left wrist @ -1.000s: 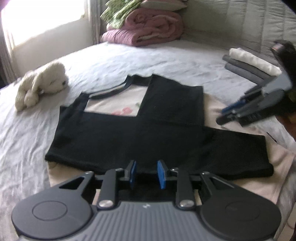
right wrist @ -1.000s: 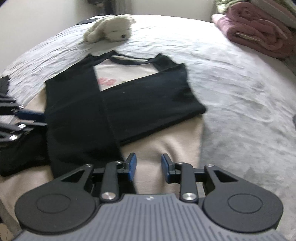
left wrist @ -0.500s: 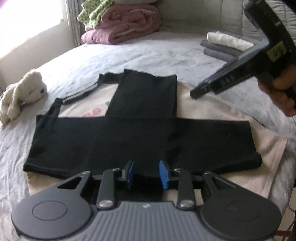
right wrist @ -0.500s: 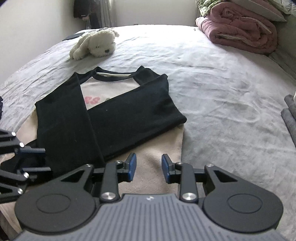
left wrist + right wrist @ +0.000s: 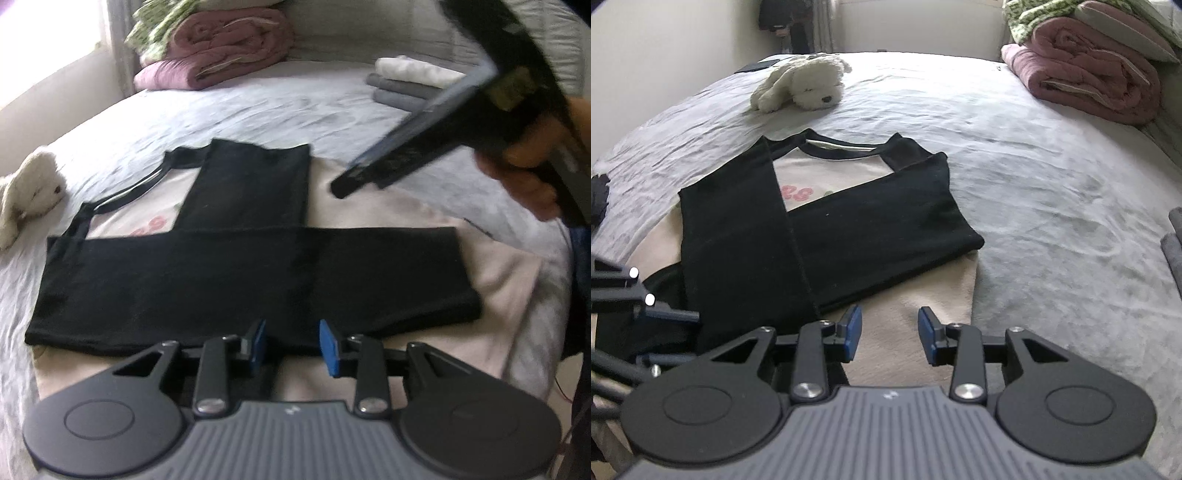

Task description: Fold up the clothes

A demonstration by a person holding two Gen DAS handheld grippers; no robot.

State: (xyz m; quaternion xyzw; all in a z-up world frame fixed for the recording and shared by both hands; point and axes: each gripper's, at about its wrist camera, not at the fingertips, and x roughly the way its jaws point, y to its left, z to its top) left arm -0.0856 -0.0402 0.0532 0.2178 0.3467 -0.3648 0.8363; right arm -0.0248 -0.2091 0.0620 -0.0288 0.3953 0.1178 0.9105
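One shirt (image 5: 827,229), black sleeves folded across; pink print unreadable. One plush dog (image 5: 803,86). Left gripper (image 5: 291,347) and right gripper (image 5: 890,334): jaws opening, nothing between.

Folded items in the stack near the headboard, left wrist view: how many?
3. A white folded piece lies on top, a grey one under it, and another grey one at the bottom. The other gripper covers the stack's right end, so more may be hidden.
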